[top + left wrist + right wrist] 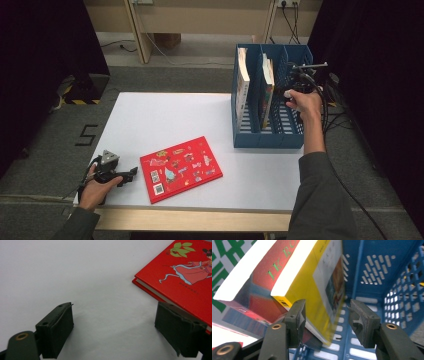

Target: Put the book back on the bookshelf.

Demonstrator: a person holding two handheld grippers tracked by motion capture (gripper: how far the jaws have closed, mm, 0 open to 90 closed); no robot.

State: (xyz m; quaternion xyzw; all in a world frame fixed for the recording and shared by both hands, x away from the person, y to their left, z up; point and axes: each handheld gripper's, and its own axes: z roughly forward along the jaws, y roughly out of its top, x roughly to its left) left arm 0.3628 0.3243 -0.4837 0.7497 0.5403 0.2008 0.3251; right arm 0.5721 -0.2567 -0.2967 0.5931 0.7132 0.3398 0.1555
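Right gripper (325, 320) half-open around the yellow book (317, 290) in the blue rack (280, 135), pads off it; left gripper (115, 332) wide, empty, red book (185, 272) at its 2 o'clock

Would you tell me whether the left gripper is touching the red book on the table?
Cannot tell: in the left gripper view one finger overlaps the red book edge, with no gap or contact plain.

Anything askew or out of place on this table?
The red book lies flat on the white table, turned at an angle to its edges, outside the blue file rack. In the rack's middle slot the yellow book leans rather than standing upright. No damage or spill visible.
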